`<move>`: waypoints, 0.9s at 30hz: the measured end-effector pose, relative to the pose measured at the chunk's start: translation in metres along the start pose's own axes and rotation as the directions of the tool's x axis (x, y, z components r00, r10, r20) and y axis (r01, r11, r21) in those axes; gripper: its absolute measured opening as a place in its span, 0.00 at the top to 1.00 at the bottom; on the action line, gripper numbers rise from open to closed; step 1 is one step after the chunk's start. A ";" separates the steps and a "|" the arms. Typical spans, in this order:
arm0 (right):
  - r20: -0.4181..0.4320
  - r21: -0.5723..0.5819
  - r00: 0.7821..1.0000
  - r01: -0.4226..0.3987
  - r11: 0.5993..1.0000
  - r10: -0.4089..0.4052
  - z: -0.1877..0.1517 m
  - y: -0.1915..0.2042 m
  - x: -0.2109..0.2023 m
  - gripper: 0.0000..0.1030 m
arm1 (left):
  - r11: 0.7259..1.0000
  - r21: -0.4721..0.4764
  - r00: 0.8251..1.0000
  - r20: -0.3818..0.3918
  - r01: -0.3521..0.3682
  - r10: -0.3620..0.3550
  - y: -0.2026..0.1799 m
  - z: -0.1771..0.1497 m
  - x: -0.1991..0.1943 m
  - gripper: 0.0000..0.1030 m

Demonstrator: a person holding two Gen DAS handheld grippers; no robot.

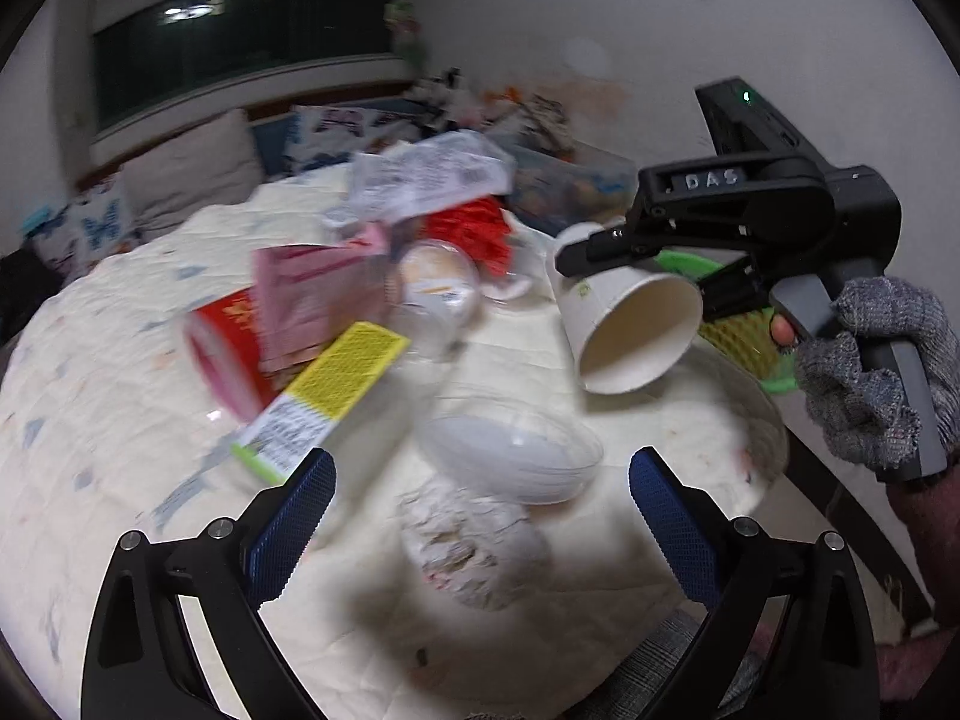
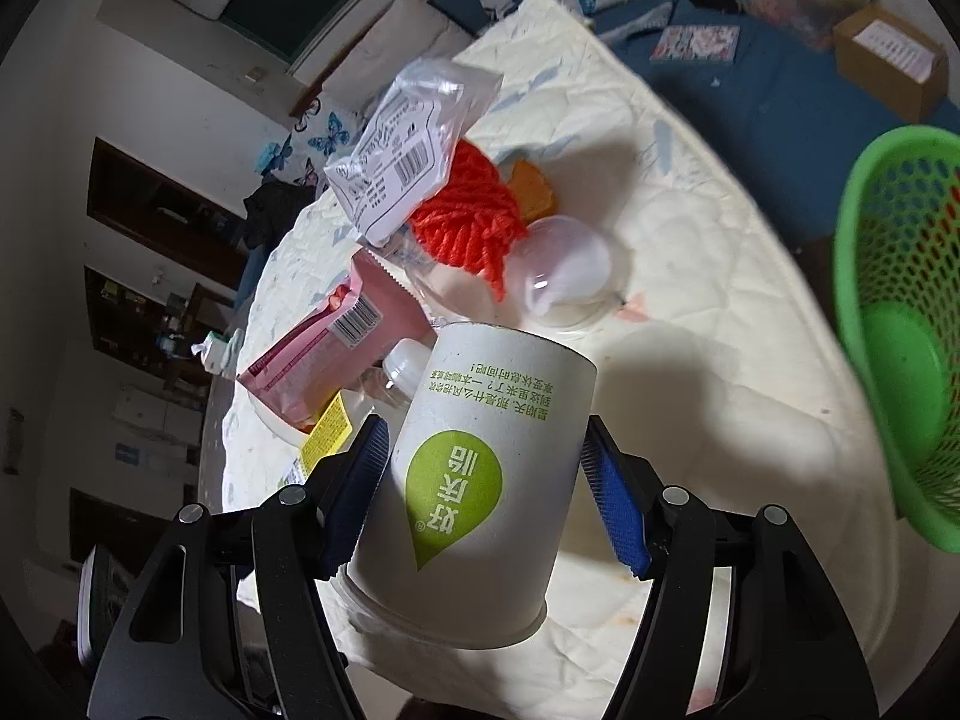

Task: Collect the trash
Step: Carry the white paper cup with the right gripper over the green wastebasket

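On the cream quilted table (image 2: 690, 276), we see the right gripper (image 2: 486, 486) clamping a paper cup (image 2: 480, 456) near the green basket (image 2: 900, 312); left gripper (image 1: 480, 516) wide, empty.

Between the right gripper's (image 2: 486, 492) blue ribbed pads sits a matt white paper cup (image 2: 474, 456). Ahead of the fingers lie fuzzy red yarn (image 2: 474, 228), a glossy clear plastic bag (image 2: 408, 144) and a quilted cloth cover (image 2: 690, 276). Right of them stands a green plastic mesh basket (image 2: 900, 324).
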State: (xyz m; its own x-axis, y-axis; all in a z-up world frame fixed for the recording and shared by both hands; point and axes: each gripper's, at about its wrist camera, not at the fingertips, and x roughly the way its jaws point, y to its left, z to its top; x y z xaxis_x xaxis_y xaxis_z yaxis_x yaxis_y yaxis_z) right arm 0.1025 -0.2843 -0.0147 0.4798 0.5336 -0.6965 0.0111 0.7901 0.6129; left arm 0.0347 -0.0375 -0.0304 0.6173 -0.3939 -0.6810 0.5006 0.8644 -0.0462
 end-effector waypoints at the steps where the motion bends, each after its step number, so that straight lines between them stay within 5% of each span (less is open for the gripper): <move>1: 0.007 0.000 1.000 0.002 1.000 -0.002 -0.002 -0.001 -0.001 0.36 | 1.000 0.024 1.000 -0.016 -0.002 0.002 -0.001 0.002 0.006 0.07; 10: 0.056 0.001 0.998 0.021 1.000 -0.021 -0.011 -0.004 -0.013 0.36 | 0.991 0.100 0.992 -0.103 0.087 -0.077 -0.002 0.012 0.034 0.07; 27: 0.103 -0.003 0.988 0.118 0.993 -0.117 -0.017 -0.026 -0.030 0.38 | 0.979 0.176 0.982 -0.176 0.100 -0.069 -0.008 0.015 0.057 0.07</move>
State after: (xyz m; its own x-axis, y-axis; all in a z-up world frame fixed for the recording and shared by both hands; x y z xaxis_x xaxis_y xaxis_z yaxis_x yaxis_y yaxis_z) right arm 0.0724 -0.3159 -0.0159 0.5634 0.4035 -0.7209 0.0651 0.8482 0.5257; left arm 0.0750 -0.0717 -0.0582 0.4648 -0.3911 -0.7944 0.6588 0.7521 0.0152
